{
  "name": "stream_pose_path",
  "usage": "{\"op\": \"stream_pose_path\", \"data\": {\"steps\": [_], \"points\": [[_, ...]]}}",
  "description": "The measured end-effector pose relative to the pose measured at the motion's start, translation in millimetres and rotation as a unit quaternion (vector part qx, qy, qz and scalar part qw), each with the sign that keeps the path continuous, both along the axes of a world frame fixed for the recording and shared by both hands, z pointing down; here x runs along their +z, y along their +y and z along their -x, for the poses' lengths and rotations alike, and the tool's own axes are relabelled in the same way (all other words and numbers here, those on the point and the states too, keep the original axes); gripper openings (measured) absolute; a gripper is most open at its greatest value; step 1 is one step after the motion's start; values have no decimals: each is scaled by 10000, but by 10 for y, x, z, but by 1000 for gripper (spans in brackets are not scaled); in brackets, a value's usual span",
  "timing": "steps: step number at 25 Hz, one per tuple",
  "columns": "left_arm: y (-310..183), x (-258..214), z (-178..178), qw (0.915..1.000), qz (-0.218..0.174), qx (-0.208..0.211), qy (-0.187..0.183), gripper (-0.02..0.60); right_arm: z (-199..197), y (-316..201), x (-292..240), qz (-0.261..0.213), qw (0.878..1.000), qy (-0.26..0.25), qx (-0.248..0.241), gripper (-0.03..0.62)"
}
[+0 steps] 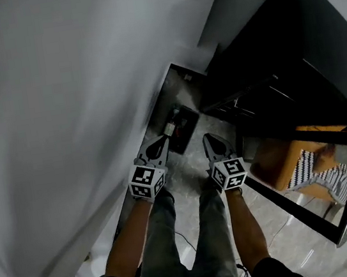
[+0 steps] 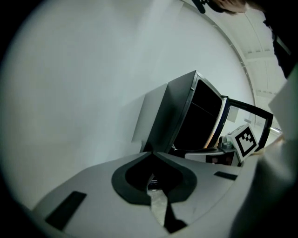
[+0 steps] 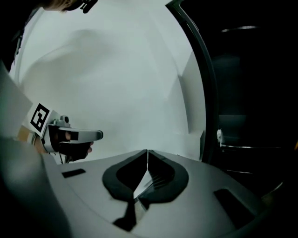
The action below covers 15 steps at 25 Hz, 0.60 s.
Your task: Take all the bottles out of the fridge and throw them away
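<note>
A: Your left hand-held gripper point(image 2: 151, 153) has its jaws pressed together, empty.
B: Past them you face the dark fridge point(image 2: 200, 116), its door point(image 2: 247, 109) open, against the white wall point(image 2: 84, 93).

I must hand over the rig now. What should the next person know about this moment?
Left hand-held gripper: shut, empty.
Right hand-held gripper: shut, empty.
Fridge: ahead on the right, door open, inside dark; no bottle can be made out.
Dark box on the floor by the wall: perhaps the bin, unclear.
Done: cannot tell.
Left: check the shelves, take out any bottles, throw them away.
</note>
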<state>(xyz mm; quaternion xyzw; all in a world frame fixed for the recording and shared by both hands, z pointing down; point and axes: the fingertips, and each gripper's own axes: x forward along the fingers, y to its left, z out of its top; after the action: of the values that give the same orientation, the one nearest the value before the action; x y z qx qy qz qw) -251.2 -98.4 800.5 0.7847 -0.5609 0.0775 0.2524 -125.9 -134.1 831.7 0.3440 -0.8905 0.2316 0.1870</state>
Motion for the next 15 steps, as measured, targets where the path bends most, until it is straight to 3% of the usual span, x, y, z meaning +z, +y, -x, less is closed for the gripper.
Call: {"op": "stream_pose_path", "data": {"steps": [6, 15], "points": [[164, -899, -198, 9989, -184, 396, 165, 6, -142, 259, -1102, -394, 9981, 91, 458, 9], [530, -2121, -640, 9923, -495, 1015, 514, 7, -754, 750, -2408, -738, 9863, 61, 1473, 9]]}}
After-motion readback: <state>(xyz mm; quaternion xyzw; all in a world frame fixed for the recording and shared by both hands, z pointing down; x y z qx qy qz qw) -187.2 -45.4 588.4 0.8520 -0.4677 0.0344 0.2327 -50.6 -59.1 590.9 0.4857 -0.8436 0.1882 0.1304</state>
